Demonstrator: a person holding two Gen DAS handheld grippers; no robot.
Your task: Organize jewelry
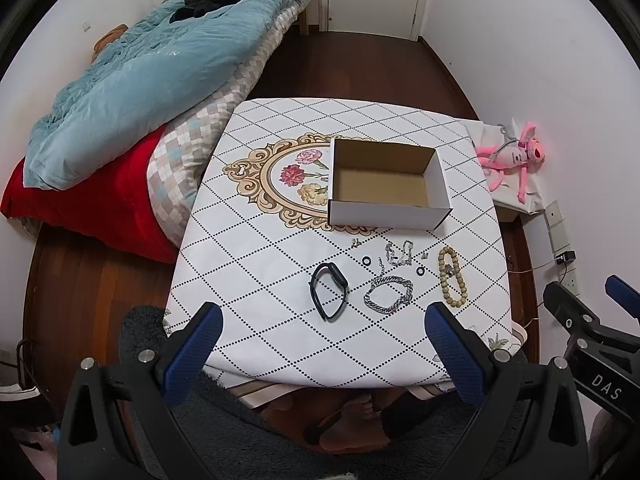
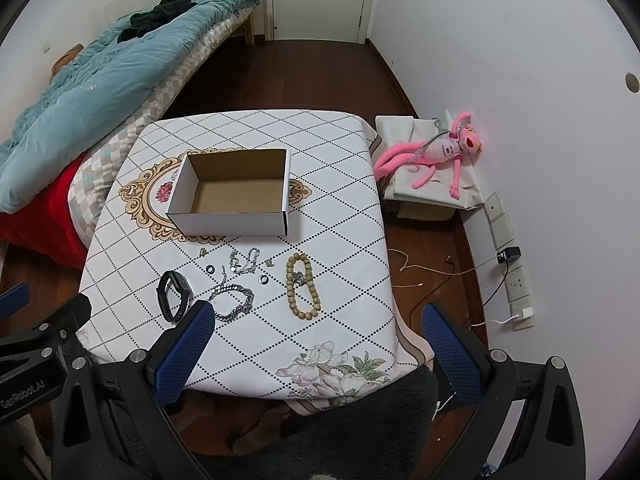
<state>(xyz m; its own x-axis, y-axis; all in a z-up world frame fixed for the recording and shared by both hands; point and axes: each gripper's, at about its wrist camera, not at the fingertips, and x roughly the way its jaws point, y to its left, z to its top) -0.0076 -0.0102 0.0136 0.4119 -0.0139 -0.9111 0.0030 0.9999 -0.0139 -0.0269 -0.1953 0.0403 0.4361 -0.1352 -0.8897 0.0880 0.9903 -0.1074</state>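
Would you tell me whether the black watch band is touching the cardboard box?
Apart. In the left wrist view, bare tablecloth plainly separates the black watch band from the cardboard box.

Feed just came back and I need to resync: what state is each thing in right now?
Box: open, empty, upright on the table.
Black band: on the table, outside the box.
Silver chain: on the table, looped.
Bead bracelet: on the table, a small silver piece inside its loop.
Small chain: bunched, near the box.
Two black rings: flat on the table.
Left tool: open, holding nothing.
Right tool: open, holding nothing.
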